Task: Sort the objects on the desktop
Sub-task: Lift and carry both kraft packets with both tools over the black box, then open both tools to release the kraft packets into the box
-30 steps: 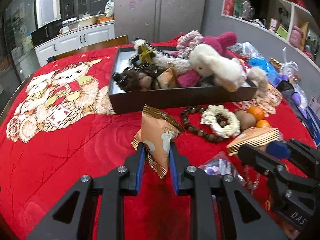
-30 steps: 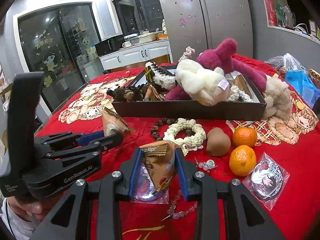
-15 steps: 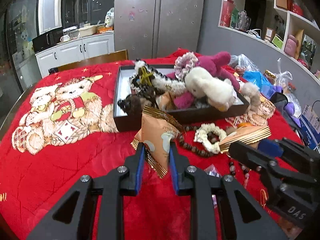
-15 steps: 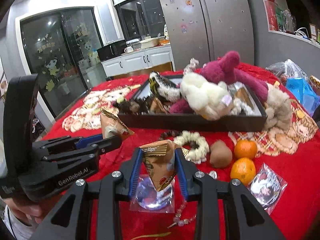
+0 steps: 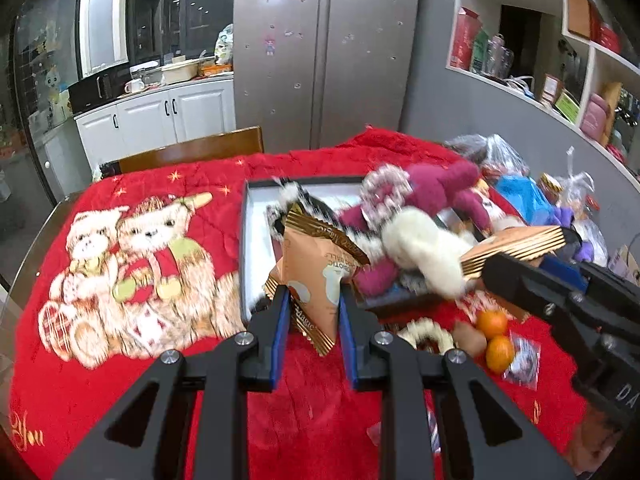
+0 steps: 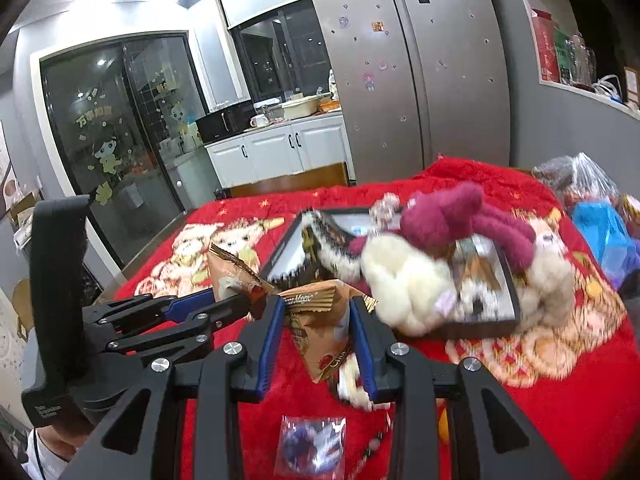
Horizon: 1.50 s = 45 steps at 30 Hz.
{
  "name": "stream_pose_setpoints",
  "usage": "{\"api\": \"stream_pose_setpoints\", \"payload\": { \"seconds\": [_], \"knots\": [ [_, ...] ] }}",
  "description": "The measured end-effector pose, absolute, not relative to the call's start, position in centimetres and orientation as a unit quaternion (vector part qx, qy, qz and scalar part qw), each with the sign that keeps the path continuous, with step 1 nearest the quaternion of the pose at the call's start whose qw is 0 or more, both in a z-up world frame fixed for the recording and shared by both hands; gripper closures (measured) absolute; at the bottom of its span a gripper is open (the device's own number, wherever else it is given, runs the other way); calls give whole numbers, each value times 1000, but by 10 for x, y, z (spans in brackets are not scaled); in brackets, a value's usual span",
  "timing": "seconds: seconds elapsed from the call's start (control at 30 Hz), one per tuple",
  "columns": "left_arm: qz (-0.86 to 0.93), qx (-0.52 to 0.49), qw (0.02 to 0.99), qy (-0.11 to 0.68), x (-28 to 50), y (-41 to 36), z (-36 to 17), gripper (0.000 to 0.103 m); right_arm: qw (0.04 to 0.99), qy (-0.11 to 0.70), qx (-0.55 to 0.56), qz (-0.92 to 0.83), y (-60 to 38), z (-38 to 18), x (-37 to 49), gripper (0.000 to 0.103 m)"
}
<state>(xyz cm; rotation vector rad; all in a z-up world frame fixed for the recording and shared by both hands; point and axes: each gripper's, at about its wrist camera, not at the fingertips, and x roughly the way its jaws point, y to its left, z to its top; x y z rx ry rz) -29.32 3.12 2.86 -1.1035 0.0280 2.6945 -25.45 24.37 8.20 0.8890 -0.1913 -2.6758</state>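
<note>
While the left wrist view shows two oranges (image 5: 494, 334) and a brown fruit at about 4 o'clock of the left gripper (image 5: 311, 300), the right wrist view hides nearly all of them behind its own fingers and shows instead a clear bag with a round badge (image 6: 310, 446) lying at 6 o'clock, between the finger arms. Each gripper is clamped on an orange snack packet: the left snack packet (image 5: 320, 276) stands upright between the blue pads, the right snack packet (image 6: 320, 324) hangs between those of the right gripper (image 6: 317, 314). Both are held above the red blanket (image 5: 100, 400) that covers the tabletop, pointing downward toward the dark tray (image 6: 504, 322) at 12 to 1 o'clock, where a cream plush (image 6: 404, 280) and a maroon plush (image 6: 460, 220) are piled. Part of a hand shows low at 8 o'clock in the right view. Beyond stand a steel fridge (image 5: 324, 52), white cabinets and wall shelves
</note>
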Motion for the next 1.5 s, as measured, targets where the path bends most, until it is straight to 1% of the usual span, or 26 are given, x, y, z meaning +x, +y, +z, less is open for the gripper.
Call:
{"api": "stream_pose_setpoints", "payload": {
  "seconds": [0.23, 0.3, 0.47, 0.53, 0.63, 0.77, 0.9, 1.03, 1.17, 1.5],
  "knots": [
    [923, -372, 92, 37, -344, 35, 43, 79, 159, -58, 311, -935, 242, 108, -305, 69],
    [923, -372, 90, 34, -356, 35, 40, 78, 159, -57, 316, -933, 238, 109, -323, 69],
    [920, -385, 64, 20, -389, 25, 26, 78, 161, -70, 338, -925, 231, 99, -371, 69],
    [918, -389, 71, 13, -395, 22, 19, 79, 161, -76, 348, -920, 226, 90, -390, 69],
    [916, -393, 73, 26, -400, 18, 7, 78, 161, -72, 354, -919, 218, 77, -408, 69],
    [909, -410, 74, 22, -407, 10, -9, 78, 189, -75, 364, -909, 212, 57, -418, 69],
    [905, -420, 61, 34, -413, 6, -21, 79, 171, -34, 368, -913, 210, 47, -423, 69],
    [900, -429, 63, 38, -416, 6, -31, 79, 182, -63, 377, -906, 222, 43, -427, 69],
    [897, -435, 63, 54, -418, 11, -38, 79, 176, -56, 380, -906, 226, 40, -428, 69],
    [894, -438, 68, 62, -419, 16, -41, 79, 181, -34, 388, -903, 209, 31, -431, 69]
  ]
}}
